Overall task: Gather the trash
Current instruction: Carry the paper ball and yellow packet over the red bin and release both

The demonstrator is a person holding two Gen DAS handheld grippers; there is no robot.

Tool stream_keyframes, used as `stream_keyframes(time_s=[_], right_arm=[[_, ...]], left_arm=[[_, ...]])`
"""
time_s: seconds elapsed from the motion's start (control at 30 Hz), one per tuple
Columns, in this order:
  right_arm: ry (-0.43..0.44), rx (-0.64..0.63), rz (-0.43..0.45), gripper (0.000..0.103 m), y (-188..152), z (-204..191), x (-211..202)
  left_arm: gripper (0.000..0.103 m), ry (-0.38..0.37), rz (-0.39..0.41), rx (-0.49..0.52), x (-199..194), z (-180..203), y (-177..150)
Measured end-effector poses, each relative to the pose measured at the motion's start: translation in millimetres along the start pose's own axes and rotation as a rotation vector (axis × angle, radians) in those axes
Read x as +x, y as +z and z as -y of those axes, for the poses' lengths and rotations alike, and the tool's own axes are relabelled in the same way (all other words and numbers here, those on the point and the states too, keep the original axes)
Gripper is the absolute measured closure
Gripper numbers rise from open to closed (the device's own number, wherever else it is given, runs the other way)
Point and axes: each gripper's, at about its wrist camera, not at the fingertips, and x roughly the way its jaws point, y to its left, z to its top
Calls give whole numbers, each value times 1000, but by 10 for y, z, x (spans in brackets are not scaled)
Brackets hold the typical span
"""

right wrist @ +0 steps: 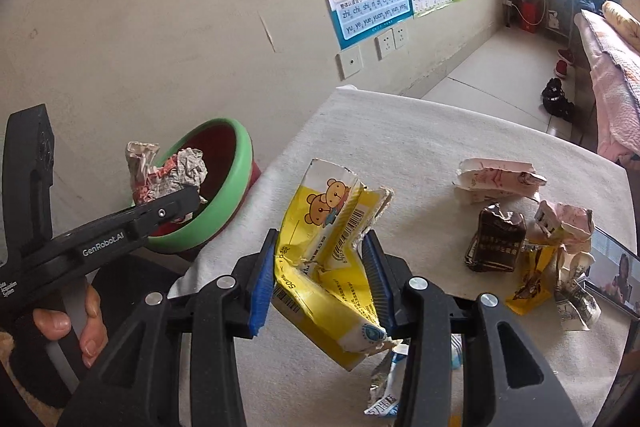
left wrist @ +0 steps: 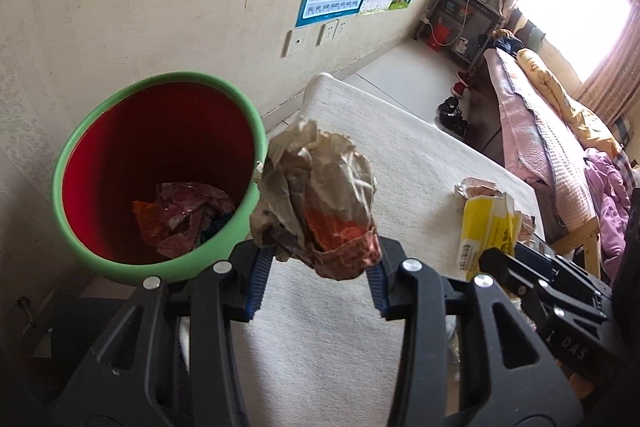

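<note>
- Trash goes binward: my left gripper [left wrist: 320, 267] fingers clamp a crumpled wrapper [left wrist: 316, 195]; right gripper [right wrist: 320, 283] fingers pinch a yellow carton [right wrist: 328, 267].
- Next I judge: centre the wrapper over the bin [left wrist: 160, 167] beside the bench's [left wrist: 400, 163] left edge, then release.

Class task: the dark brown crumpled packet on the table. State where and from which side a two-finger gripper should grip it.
Grip the dark brown packet across its upper narrow part, coming from above: it stands fairly upright, with other wrappers crowding its right side.
</note>
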Motion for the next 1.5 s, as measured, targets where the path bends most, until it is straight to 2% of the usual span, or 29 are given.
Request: stream_keyframes(time_s=[0.6,0.97,1.27,1.5], right_arm=[[47,-13,-28,61,53,-276,133],[208,52,-76,61,327,-565,501],[271,24,-80,60,604,-891,753],[299,24,-95,59,785,-1079,942]], left_arm=[[63,30,6,-17,-48,-228,83],[63,87,23,-20,-121,-536,195],[63,164,46,-92,-176,-1029,342],[63,167,39,-131,-152,-1239,375]])
